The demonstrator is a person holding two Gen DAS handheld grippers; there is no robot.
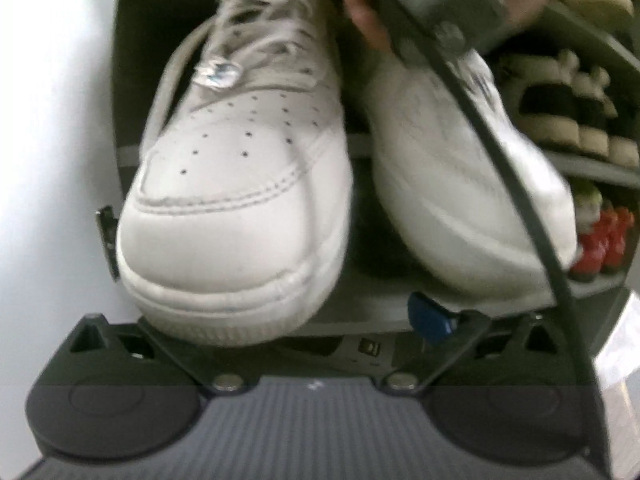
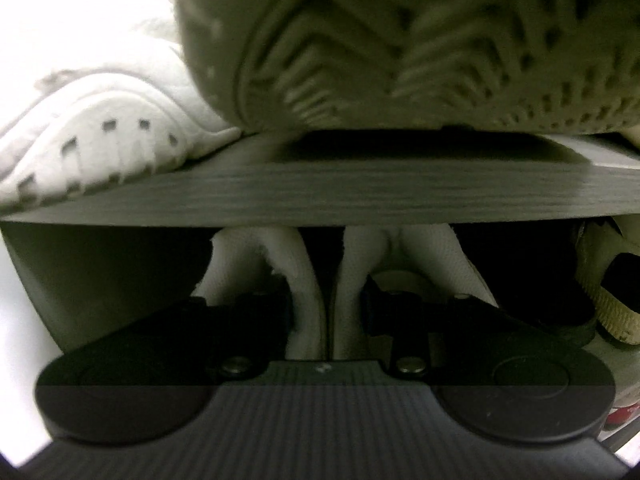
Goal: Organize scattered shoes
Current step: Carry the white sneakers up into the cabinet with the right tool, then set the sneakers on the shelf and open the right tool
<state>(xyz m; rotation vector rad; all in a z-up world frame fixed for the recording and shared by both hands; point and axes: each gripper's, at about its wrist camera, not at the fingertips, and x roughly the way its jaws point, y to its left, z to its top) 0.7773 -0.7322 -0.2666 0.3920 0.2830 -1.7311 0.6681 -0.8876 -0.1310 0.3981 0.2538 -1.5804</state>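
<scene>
Two white sneakers stand toe-out on a grey shelf board (image 1: pixel 360 312). The left sneaker (image 1: pixel 240 152) fills the left wrist view, and its toe lies between the wide-apart fingers of my open left gripper (image 1: pixel 268 278). The right sneaker (image 1: pixel 460 168) is tilted. A hand (image 1: pixel 368 12) holding a dark device and cable hangs above it. In the right wrist view, my right gripper (image 2: pixel 326 312) is under a shelf board (image 2: pixel 320 192). It is shut on the inner heel walls of a pair of white shoes (image 2: pixel 308 280). A treaded sole (image 2: pixel 400 40) and a perforated white sneaker (image 2: pixel 100 148) sit on top of that board.
Black-and-white slippers (image 1: pixel 560 112) and red shoes (image 1: pixel 600 248) fill the shelves to the right. A black and cream shoe (image 2: pixel 600 300) sits right of the held pair. A white wall (image 1: pixel 48 160) borders the shelf unit on the left.
</scene>
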